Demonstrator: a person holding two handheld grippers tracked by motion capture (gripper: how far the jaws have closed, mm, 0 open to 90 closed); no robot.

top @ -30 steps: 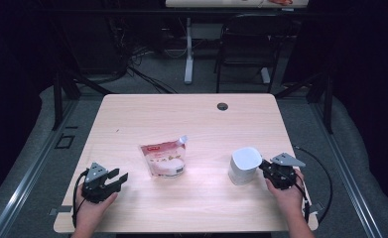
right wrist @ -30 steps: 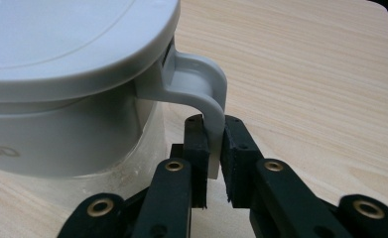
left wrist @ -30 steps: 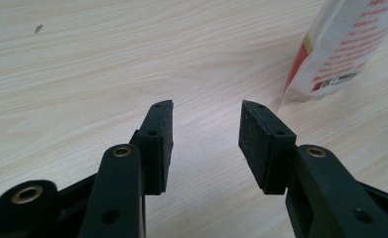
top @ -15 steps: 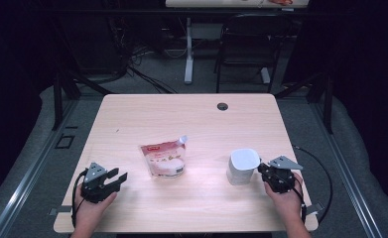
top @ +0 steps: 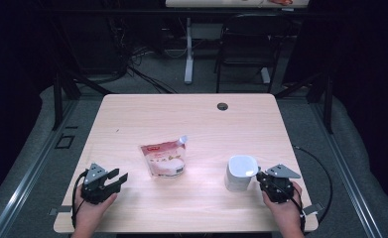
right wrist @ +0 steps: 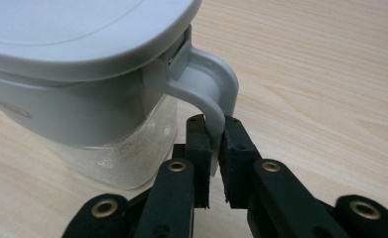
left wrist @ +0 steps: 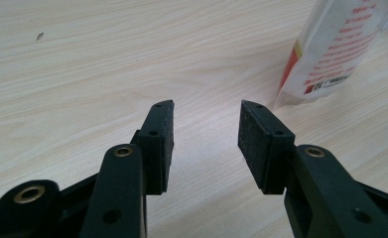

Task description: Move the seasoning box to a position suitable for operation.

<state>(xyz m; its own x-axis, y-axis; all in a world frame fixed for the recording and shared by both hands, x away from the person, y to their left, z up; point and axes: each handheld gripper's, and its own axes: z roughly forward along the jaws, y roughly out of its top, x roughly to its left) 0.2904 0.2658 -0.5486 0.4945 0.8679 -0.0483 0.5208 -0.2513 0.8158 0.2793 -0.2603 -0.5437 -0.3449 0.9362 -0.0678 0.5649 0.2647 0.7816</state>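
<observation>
Jug, white-lidded with a clear lower body, stood upright near the desk's front right edge; the right tongs were clamped on its handle, the jaws pinching the lower part of the loop. To lift it well, the grip likely needed to stay firm and low so the jug would not swing or tip. Left tongs rested open and empty at front left, with the spouted pouch just beyond, lying flat mid-desk.

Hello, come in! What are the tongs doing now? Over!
Right tongs shut on jug handle. Left tongs open, empty, near pouch. Nothing in the way.
</observation>
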